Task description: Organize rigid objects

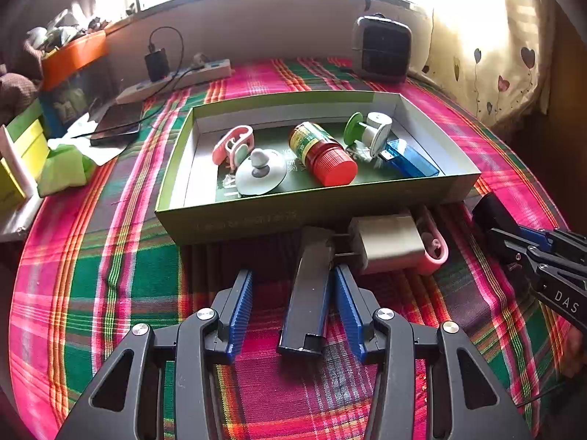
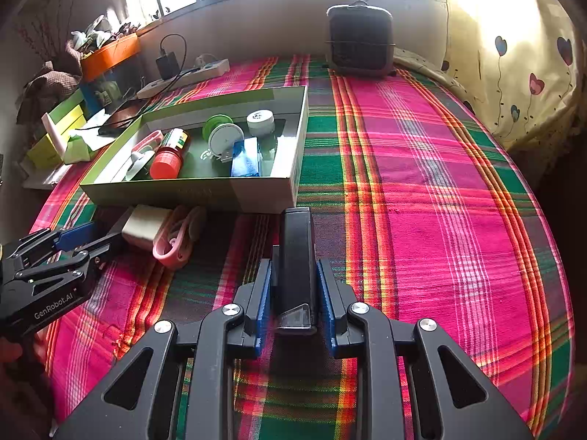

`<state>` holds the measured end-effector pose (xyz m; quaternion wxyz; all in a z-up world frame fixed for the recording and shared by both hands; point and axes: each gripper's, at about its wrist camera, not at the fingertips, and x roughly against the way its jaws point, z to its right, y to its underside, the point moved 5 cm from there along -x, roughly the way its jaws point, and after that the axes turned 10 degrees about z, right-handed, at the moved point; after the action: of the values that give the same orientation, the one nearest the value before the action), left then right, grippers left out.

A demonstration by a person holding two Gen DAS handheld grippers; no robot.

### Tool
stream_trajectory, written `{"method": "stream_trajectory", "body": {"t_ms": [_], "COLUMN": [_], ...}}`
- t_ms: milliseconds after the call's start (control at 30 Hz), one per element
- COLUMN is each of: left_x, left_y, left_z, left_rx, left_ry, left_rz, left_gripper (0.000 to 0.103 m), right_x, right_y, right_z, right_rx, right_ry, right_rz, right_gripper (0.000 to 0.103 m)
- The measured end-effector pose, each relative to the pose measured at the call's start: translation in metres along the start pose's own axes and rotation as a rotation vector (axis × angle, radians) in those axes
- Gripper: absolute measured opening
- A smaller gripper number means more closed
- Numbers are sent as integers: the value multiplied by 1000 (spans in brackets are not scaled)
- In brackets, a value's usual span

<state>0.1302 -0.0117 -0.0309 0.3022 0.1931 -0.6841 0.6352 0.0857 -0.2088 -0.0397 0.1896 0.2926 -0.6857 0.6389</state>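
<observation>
A shallow green box [image 1: 234, 216] [image 2: 190, 194] on the plaid cloth holds a pink clip [image 1: 233, 143], a grey suction knob [image 1: 260, 176], a red-capped bottle [image 1: 323, 154] [image 2: 167, 163], a green-and-white spool [image 1: 367, 130] and a blue USB stick [image 1: 411, 159] [image 2: 245, 157]. In front of the box lie a beige charger block [image 1: 389, 245] [image 2: 145, 227] and a pink loop clip [image 1: 436, 251] [image 2: 176, 245]. My left gripper [image 1: 293, 293] is open around a black oblong bar [image 1: 308, 293] lying by its right finger. My right gripper [image 2: 294, 293] is shut on another black oblong device [image 2: 295, 264].
At the back stand a dark square heater [image 1: 381, 47] [image 2: 359, 40] and a white power strip [image 1: 176, 80] with a plugged charger. A dark phone [image 1: 117, 121], green cloth and coloured boxes crowd the left edge. A heart-print curtain [image 2: 513, 73] hangs at the right.
</observation>
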Motion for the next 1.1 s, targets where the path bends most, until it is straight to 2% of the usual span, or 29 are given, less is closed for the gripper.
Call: {"method": "stream_trajectory", "body": {"t_ms": [100, 167, 467, 733, 1100], "left_x": [1, 1, 4, 9, 12], "left_y": [0, 0, 2, 7, 8], "left_z": [-1, -3, -14, -34, -45], "left_rx": [13, 20, 33, 66, 107], "left_ry": [6, 0, 0, -34, -28], "left_rz": [3, 5, 7, 15, 28], "left_gripper": [40, 34, 23, 22, 22], "right_x": [0, 0, 0, 0, -1], "right_y": [0, -1, 0, 0, 0], "right_z": [-1, 0, 0, 0, -1], "right_rx": [1, 0, -3, -2, 8], "right_ry": [0, 0, -2, -2, 7], "right_rz": [0, 0, 0, 1, 0], "right_gripper": [25, 25, 25, 25, 25]}}
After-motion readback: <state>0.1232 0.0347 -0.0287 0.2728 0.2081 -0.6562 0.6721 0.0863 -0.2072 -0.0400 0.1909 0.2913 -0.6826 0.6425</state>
